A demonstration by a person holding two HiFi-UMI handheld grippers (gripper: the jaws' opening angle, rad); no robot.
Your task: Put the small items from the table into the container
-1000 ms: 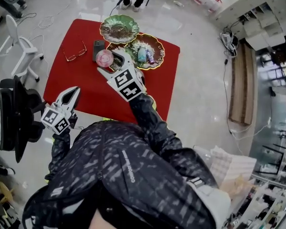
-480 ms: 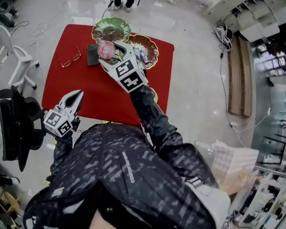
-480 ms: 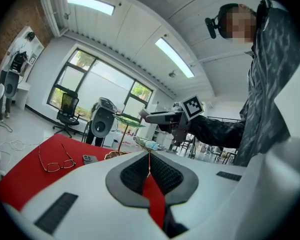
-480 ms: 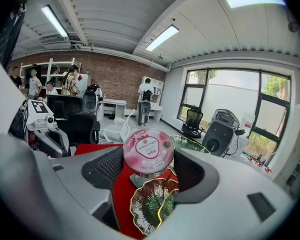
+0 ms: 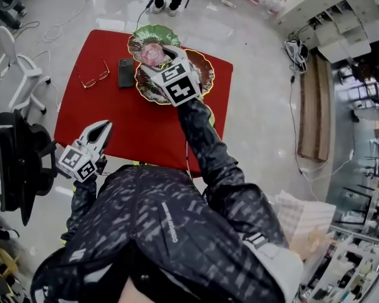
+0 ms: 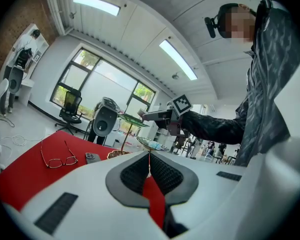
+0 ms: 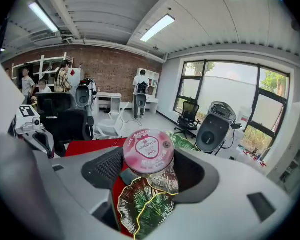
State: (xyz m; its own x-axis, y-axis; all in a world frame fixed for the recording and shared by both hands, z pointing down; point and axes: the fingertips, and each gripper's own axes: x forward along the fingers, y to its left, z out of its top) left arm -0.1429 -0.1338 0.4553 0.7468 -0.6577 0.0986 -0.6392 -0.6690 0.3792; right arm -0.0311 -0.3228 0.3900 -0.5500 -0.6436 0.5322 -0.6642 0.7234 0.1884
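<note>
nearest the person, the left gripper [image 5: 102,129] hangs over the near left corner of the red counter [image 5: 132,122], in much the same place as a second ago; its own view shows the jaws [image 6: 149,156] pressed together with nothing between them, only red cloth below. farther out on the counter's left side lie a pair of glasses [image 5: 93,77] and, just beside them, a dark phone [image 5: 126,72], both untouched since the earlier frames. the right gripper [image 5: 159,59] has travelled away from the person: a second ago it held the pink tin [image 5: 150,53] low beside the phone, and now it reaches out over the two plates at the far edge. its jaws are partly open and clamped on the sides of the round tin [image 7: 148,150], lid facing the camera. the tin is in the air above the spot where the gold-rimmed plate [image 7: 142,206] meets the green plate [image 5: 145,36] beyond it, not resting on either.
</note>
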